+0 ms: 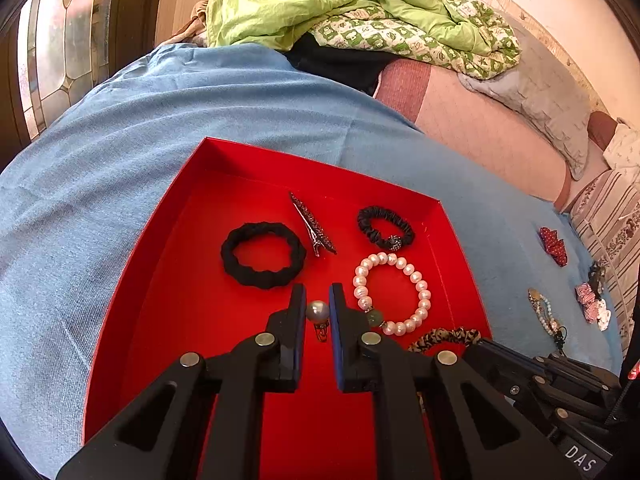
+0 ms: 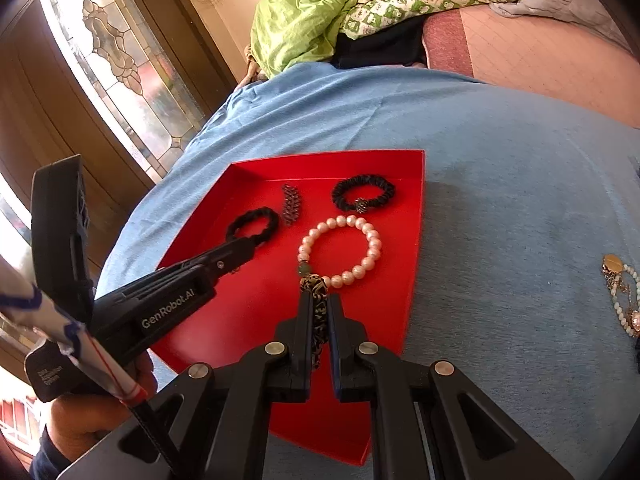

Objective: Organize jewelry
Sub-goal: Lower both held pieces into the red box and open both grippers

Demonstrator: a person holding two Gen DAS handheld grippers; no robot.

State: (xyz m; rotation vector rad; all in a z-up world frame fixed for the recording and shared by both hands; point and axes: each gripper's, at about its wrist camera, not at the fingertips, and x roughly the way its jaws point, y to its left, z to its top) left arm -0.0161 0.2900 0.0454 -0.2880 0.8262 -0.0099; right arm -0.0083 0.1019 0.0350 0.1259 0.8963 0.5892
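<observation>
Bare red floor lies along the tray's (image 1: 224,152) left side; black scrunchie (image 1: 263,255), hair clip (image 1: 313,225) and pearl bracelet (image 1: 392,294) crowd the right.

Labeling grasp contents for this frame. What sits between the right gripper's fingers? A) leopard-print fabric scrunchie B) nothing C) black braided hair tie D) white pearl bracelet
A: in the right wrist view the leopard-print fabric scrunchie is pinched between the right gripper fingers, over the red tray, while the white pearl bracelet and black braided hair tie lie loose in the tray.
</observation>
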